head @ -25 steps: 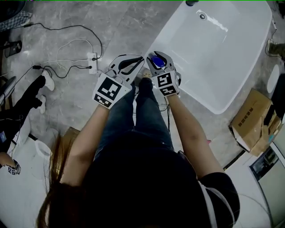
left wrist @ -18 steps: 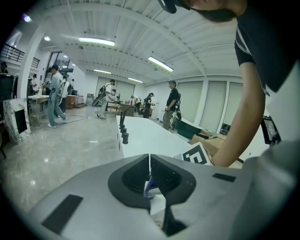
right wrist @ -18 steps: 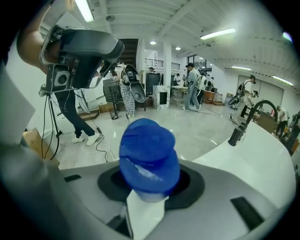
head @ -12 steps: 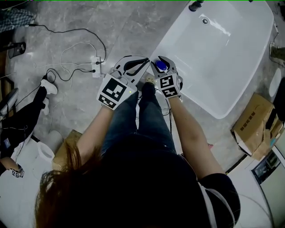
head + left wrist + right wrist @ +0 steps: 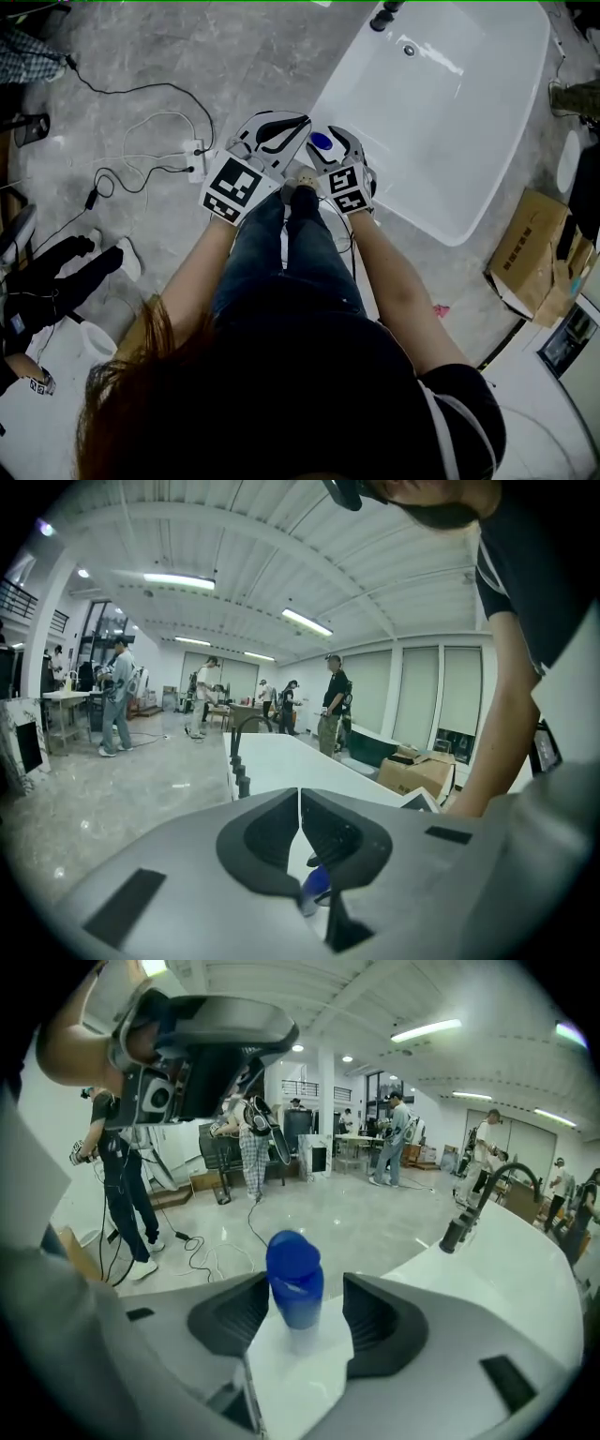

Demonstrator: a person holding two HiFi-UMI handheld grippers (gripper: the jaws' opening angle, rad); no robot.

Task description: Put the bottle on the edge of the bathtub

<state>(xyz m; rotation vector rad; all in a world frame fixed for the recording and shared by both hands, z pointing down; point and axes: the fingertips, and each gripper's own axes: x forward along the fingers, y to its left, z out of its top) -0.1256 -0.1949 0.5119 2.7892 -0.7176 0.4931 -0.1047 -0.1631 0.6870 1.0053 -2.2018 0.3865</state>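
Right gripper [image 5: 302, 1309] jaws have just been opening, now spread clear of the blue-capped bottle [image 5: 295, 1279], which stands upright between them on the bathtub rim [image 5: 302, 1372]. Left gripper [image 5: 299, 803] is alongside, jaws pressed together, empty.

Grey marbled floor [image 5: 187, 56] with a white bathtub [image 5: 450, 131] set on it

A white power strip [image 5: 195, 147] is seen lying on the floor, with a looped white cable [image 5: 150, 122] and a black cable [image 5: 141, 89] trailing from it. An open cardboard box [image 5: 530, 248] is placed just beside the tub's far side. A black faucet [image 5: 382, 17] is mounted at the tub's end, and a blue-capped bottle [image 5: 294, 1283] is stood upright on the near rim.
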